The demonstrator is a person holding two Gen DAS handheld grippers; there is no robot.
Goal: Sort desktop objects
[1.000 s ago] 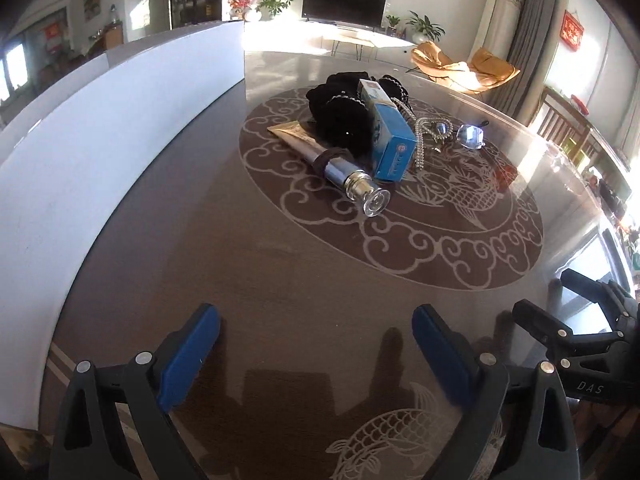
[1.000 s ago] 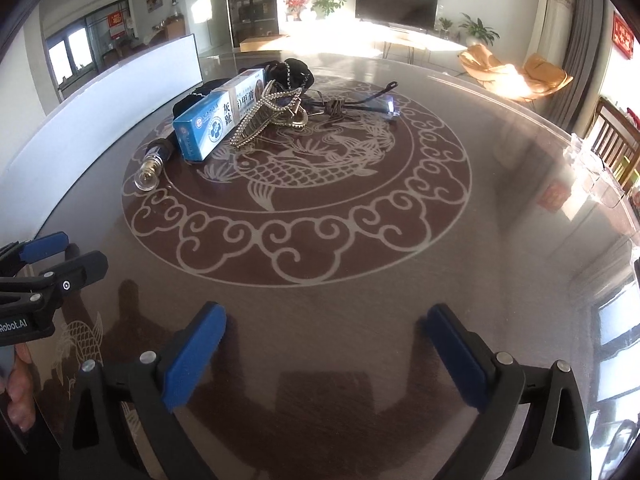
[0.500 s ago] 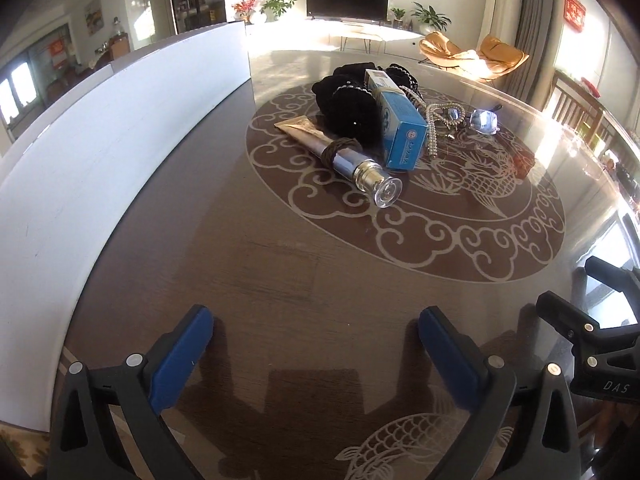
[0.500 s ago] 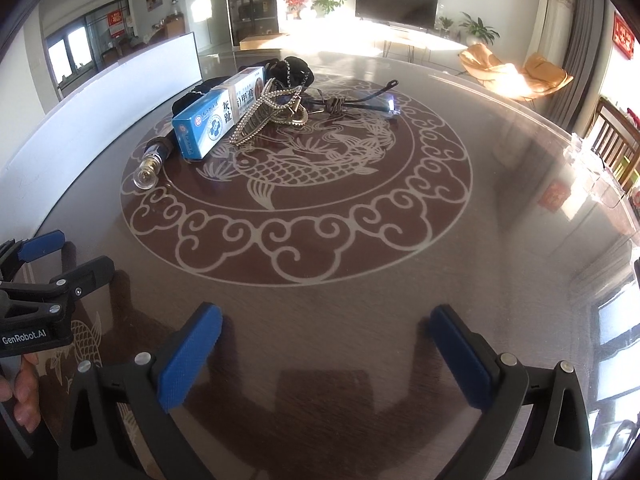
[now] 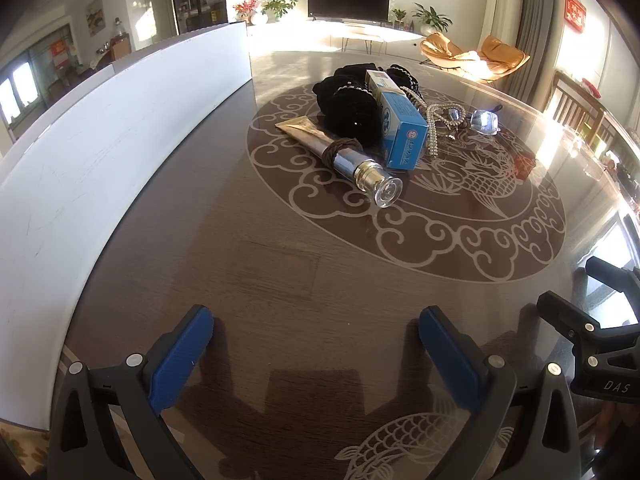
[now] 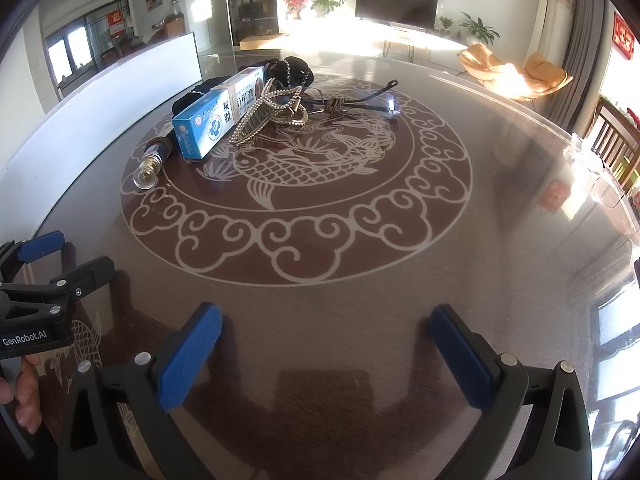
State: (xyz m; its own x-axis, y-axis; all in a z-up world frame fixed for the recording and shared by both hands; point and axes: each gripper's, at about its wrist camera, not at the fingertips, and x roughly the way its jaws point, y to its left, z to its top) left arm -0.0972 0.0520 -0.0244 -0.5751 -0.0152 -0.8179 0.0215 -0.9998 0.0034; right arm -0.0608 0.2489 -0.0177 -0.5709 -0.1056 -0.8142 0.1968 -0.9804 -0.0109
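Observation:
A pile lies at the far middle of the round glass table: a gold and silver tube with a clear cap and a brown hair tie round it, a blue and white box, black scrunchies, a bead necklace and glasses. The right wrist view shows the box, tube cap, bead chain and glasses. My left gripper is open and empty, well short of the pile. My right gripper is open and empty near the table's front edge.
A long white board stands along the table's left side. The right gripper's body shows at the right of the left wrist view. The left gripper shows at the left of the right wrist view. Wooden chairs stand beyond the right rim.
The left gripper has swung slightly, so the pile sits a little more central and upright in its view. The right gripper has barely moved. Both stay open.

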